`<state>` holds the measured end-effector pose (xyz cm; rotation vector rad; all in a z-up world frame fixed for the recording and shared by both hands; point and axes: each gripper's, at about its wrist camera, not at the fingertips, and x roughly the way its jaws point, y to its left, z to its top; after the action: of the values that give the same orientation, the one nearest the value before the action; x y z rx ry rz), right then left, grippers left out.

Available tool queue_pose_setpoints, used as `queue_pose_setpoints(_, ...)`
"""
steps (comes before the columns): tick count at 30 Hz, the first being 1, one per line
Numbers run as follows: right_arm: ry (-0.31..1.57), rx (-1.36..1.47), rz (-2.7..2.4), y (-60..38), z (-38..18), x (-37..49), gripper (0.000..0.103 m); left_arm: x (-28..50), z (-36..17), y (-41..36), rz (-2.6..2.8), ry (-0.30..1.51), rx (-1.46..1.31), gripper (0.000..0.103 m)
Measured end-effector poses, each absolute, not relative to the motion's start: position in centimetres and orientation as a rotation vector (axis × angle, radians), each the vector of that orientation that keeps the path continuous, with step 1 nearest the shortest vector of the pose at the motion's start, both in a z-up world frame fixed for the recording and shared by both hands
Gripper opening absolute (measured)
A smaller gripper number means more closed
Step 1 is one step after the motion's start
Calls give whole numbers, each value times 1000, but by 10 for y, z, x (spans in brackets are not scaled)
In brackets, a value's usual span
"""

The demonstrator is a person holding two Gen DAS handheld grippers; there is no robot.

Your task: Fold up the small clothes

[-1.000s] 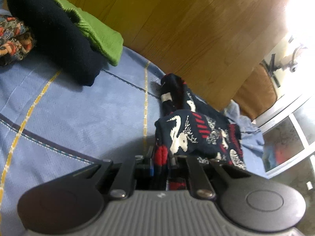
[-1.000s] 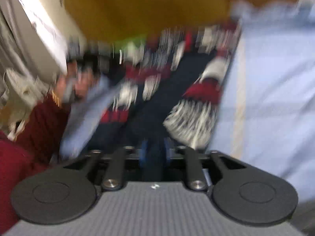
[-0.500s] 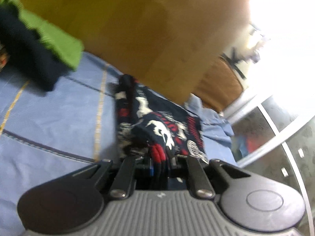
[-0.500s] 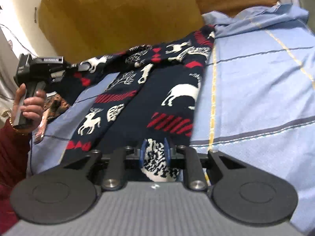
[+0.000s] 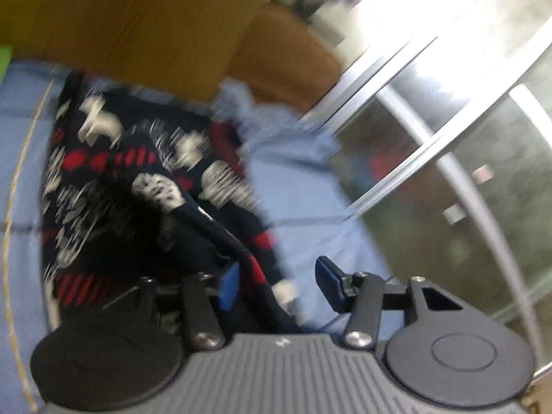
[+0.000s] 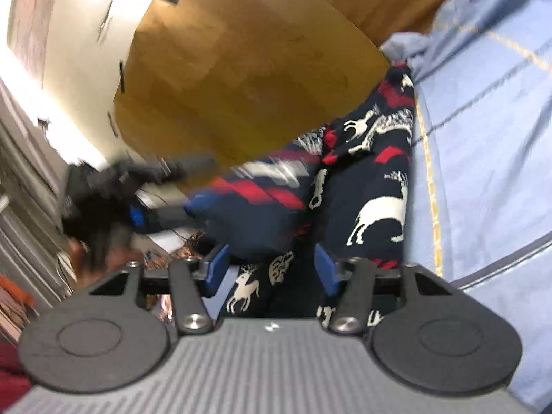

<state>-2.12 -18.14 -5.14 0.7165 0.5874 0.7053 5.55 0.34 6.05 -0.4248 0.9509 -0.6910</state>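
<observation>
Blue bedding (image 6: 483, 158) with thin yellow and dark lines covers the surface, and on it lies the garment (image 6: 376, 193), navy knit with white reindeer and red stripes. It lies along the edge of the bedding next to a wooden panel (image 6: 241, 79), with one part doubled over the rest.

From the right wrist, the right gripper (image 6: 270, 270) has its blue pads apart and its jaws are opening; the cloth lies between them, but neither pad presses on it. Off to that view's left, blurred, a hand (image 6: 100, 255) holds the left gripper's dark body, with a dark red sleeve (image 6: 10, 379) at the bottom corner.

From the left wrist, also blurred, the left gripper (image 5: 277, 284) is opening as well. A dark hem of the garment (image 5: 103, 186) runs between its pads close to the left one; whether it touches that pad I cannot tell, and the right pad stands clear over bare bedding (image 5: 310, 220). Beyond the bed's edge a glass door with a pale metal frame (image 5: 431, 145) glares bright.
</observation>
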Motion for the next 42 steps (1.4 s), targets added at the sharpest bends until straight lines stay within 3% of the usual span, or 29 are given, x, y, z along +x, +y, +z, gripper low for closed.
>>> queue_pose_setpoints(5,615,674,686,-171,-57,-1,60,64,23,34,-588,1059,-511,49)
queue_pose_setpoints(11,615,517,690,-154,-38,32,60,59,18,79,-527,979,-585,58)
queue_pose_setpoints(17,724,256,667,-105,-43,81,57,63,18,99,-477,942,-641,59)
queue_pose_setpoints(19,707,162,685,-90,-46,82,40,65,16,102,-471,942,-650,59)
queue_pose_setpoints(20,712,104,685,-82,-47,83,17,67,15,103,-469,944,-657,59)
queue_pose_setpoints(22,700,41,669,-76,-45,83,8,70,14,103,-469,947,-663,59)
queue_pose_setpoints(24,660,58,659,-87,-30,76,7,73,16,103,-477,944,-656,59)
queue_pose_setpoints(30,438,221,628,-167,35,-2,7,81,24,90,-538,926,-628,60)
queue_pose_setpoints(37,685,389,585,-187,-44,-39,11,100,13,39,-648,995,-584,65)
queue_pose_setpoints(40,659,486,605,-196,-57,-44,21,107,8,19,-670,1024,-559,66)
queue_pose_setpoints(42,623,495,622,-201,-55,-49,44,111,5,11,-672,1037,-548,66)
